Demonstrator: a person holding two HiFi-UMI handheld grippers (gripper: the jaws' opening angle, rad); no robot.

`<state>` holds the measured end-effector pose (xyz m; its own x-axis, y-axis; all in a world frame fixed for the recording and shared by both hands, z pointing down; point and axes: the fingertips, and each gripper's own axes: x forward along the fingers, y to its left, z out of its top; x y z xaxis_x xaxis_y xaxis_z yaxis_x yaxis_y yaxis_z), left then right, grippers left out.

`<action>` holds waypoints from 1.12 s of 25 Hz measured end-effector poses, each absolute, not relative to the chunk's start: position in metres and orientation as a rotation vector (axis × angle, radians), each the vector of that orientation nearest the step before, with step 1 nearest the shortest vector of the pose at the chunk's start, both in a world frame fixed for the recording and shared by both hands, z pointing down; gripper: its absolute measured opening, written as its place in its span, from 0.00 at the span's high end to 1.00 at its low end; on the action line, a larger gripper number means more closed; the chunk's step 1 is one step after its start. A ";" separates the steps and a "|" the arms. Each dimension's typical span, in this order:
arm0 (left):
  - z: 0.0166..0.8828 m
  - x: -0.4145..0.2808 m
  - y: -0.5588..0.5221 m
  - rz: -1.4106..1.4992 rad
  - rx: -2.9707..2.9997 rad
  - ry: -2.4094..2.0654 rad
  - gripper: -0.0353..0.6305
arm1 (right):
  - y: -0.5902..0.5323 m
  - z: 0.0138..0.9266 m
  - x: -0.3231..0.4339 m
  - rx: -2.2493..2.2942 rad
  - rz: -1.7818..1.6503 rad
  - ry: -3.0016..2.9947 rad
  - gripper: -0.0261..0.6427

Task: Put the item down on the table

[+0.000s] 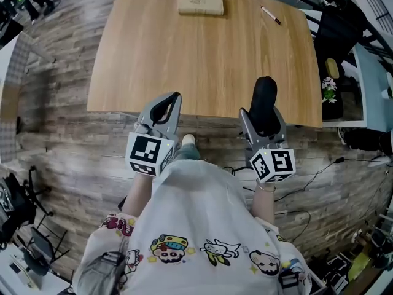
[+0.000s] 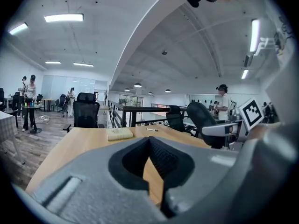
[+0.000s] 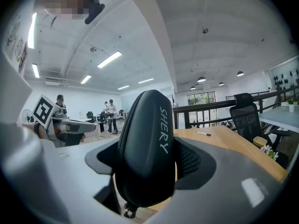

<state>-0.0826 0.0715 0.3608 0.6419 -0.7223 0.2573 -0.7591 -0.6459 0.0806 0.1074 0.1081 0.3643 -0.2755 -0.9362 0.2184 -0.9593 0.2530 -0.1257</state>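
Observation:
A black oval zip case marked "SHERY" stands upright between the jaws of my right gripper, which is shut on it. In the head view the case hangs over the near right edge of the wooden table. The right gripper view shows the case filling the gap between both pads, its zip pull dangling below. My left gripper is held at the table's near edge, left of the right one. Its jaws meet at the tips with nothing between them.
A tan book lies at the table's far middle and a pen at the far right. Black office chairs and a small flower pot stand right of the table. Cables run across the floor.

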 end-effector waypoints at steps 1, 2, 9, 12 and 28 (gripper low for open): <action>0.362 -0.083 0.066 0.308 2.684 -1.209 0.95 | 0.105 0.366 0.107 1.840 0.364 -2.392 0.45; 0.364 -0.084 0.061 0.315 2.687 -1.198 0.95 | 0.102 0.367 0.106 1.852 0.371 -2.376 0.45; 0.380 -0.095 0.038 0.327 2.648 -1.173 0.95 | 0.087 0.382 0.101 1.856 0.421 -2.302 0.45; 0.386 -0.096 0.032 0.337 2.628 -1.170 0.95 | 0.078 0.384 0.102 1.850 0.423 -2.287 0.45; 0.378 -0.059 -0.067 0.339 2.633 -1.246 0.95 | -0.026 0.388 0.142 1.784 0.410 -2.337 0.45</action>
